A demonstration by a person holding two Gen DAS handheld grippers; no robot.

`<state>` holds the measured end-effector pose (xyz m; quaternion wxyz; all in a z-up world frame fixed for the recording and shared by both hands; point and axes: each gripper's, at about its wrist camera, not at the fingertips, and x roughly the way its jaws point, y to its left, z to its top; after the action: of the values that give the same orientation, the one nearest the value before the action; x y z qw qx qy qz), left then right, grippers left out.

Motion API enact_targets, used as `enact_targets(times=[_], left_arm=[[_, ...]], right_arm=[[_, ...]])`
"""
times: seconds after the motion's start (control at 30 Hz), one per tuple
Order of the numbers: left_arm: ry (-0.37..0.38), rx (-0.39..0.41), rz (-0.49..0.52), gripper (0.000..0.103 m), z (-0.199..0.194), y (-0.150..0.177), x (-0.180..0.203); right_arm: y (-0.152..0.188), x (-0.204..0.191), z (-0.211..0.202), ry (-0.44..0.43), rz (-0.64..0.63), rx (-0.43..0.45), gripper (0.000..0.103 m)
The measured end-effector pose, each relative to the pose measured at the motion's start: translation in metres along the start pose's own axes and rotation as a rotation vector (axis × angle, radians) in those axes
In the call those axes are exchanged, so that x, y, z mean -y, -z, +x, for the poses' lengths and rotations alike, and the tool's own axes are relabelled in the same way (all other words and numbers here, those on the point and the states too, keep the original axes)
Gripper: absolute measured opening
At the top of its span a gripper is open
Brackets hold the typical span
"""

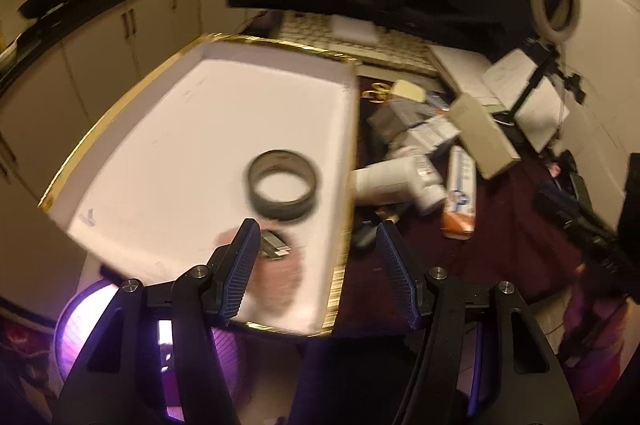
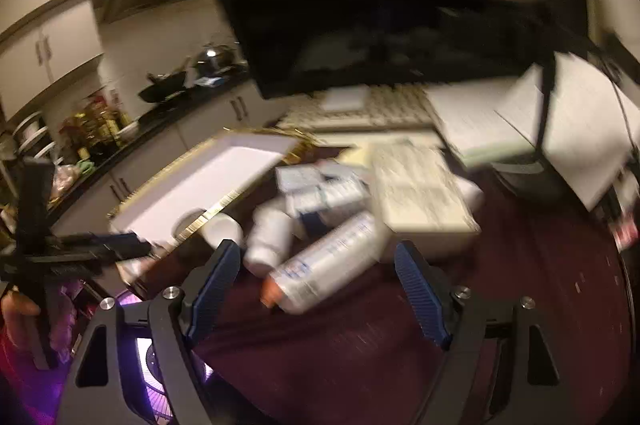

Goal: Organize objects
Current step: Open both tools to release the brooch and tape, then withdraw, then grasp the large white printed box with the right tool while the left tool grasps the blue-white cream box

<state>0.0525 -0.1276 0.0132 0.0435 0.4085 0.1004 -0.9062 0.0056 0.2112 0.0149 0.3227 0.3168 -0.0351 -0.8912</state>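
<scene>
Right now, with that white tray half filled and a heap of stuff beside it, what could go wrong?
The white tray seems to jut past the table's near edge, so a push might tip it. The tape roll lies close to the left gripper, whose open jaws could knock it. The right gripper is blurred over the white tube in a crowded pile, so closing may nudge the white bottle beside it.

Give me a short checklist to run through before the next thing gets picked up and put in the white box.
1. Left gripper empty, jaws apart: ok.
2. Right gripper empty, jaws apart: ok.
3. White box has free floor; only a tape roll and a small metal clip show inside: ok.
4. Tube with orange cap lies just ahead of the right jaws: ok.
5. Tube free of the bottle beside it: cannot tell.
6. Sharp view: not ok, blurred.
</scene>
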Motion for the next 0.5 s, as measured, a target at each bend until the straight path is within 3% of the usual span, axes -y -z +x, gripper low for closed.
enact_targets(times=[0.27,0.5], left_arm=[[0.030,-0.031,0.126,0.061,0.017,-0.002,0.052],[0.080,-0.071,0.178,0.061,0.030,0.007,0.080]], right_arm=[[0.019,0.018,0.000,0.030,0.026,-0.010,0.080],[-0.011,0.030,0.021,0.100,-0.048,-0.037,0.081]])
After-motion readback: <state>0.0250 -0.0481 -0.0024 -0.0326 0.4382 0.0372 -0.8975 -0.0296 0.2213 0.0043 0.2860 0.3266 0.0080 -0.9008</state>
